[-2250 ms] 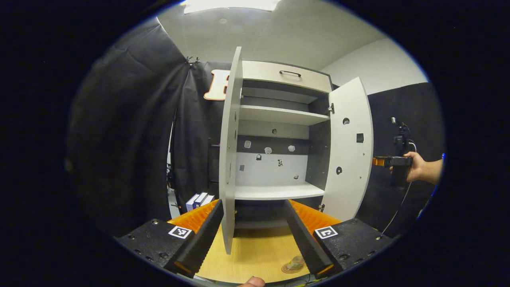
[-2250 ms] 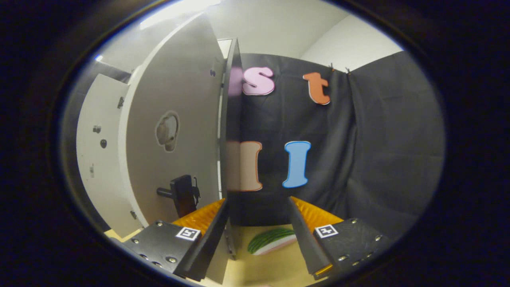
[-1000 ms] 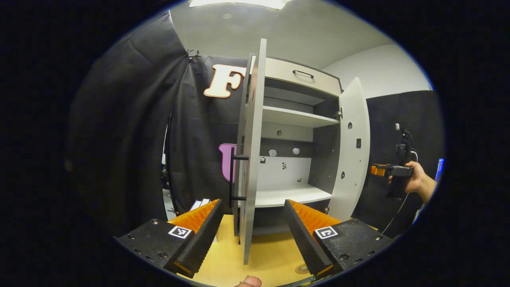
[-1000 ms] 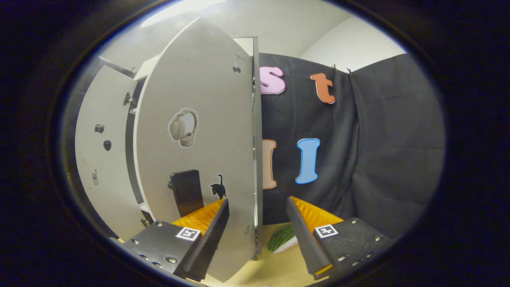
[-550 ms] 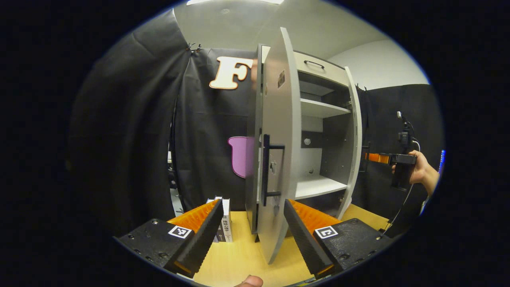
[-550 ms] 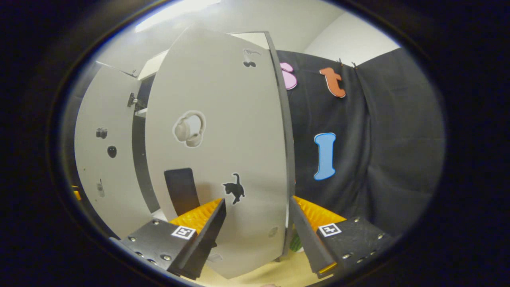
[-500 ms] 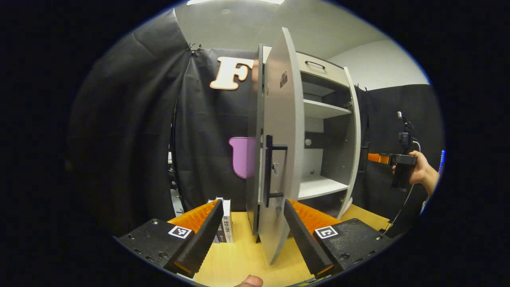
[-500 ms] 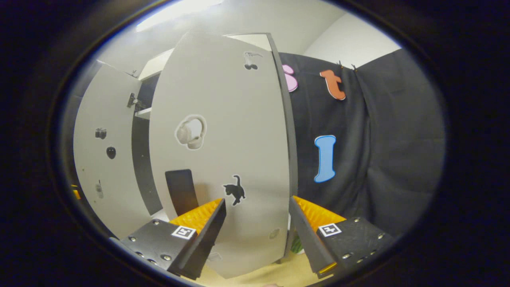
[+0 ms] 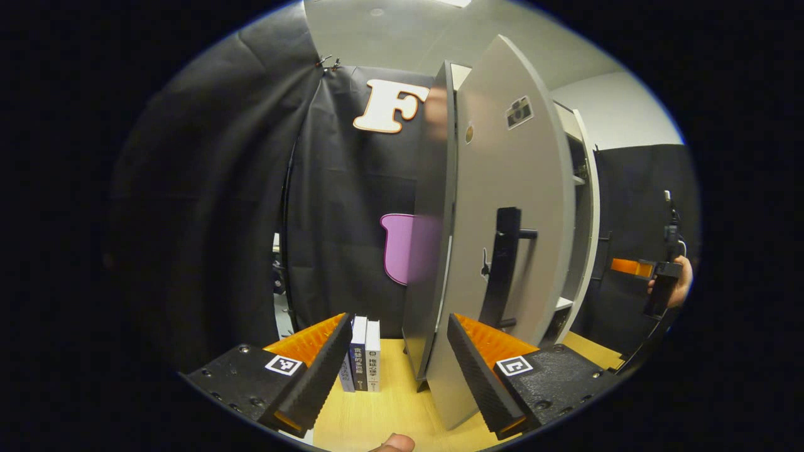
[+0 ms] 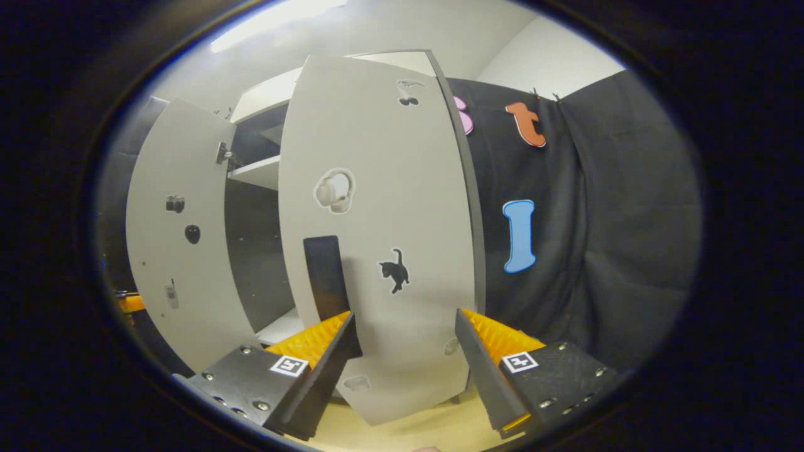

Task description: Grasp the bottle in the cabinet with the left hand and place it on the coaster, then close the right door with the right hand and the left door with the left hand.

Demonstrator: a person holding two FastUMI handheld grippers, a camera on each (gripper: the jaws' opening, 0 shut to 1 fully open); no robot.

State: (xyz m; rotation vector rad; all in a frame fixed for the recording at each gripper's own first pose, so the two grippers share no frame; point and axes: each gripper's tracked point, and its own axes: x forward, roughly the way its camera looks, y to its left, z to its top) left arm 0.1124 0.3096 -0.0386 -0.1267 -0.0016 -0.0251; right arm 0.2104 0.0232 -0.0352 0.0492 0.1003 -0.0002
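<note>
In the left gripper view the cabinet's left door (image 9: 502, 163) stands part-way swung in, its outer face and black handle (image 9: 505, 270) toward me. My left gripper (image 9: 399, 376) is open, and the door's lower edge sits between its fingers. Farther right a hand (image 9: 683, 282) holds the right gripper (image 9: 631, 267). In the right gripper view the right door (image 10: 389, 188), with stickers and a black handle (image 10: 323, 276), fills the middle, half swung in. My right gripper (image 10: 405, 370) is open right at its lower edge. Beyond it the left door (image 10: 179, 238) shows its inner face.
Several upright books (image 9: 363, 355) stand on the wooden tabletop (image 9: 383, 408) left of the cabinet's grey side panel (image 9: 430, 220). A shelf (image 10: 254, 172) shows through the gap between the doors. Black cloth walls close in on both sides.
Both doors have swung inward from wide open. Each gripper has moved round to its door's outer face, and the gap onto the shelves has narrowed.
</note>
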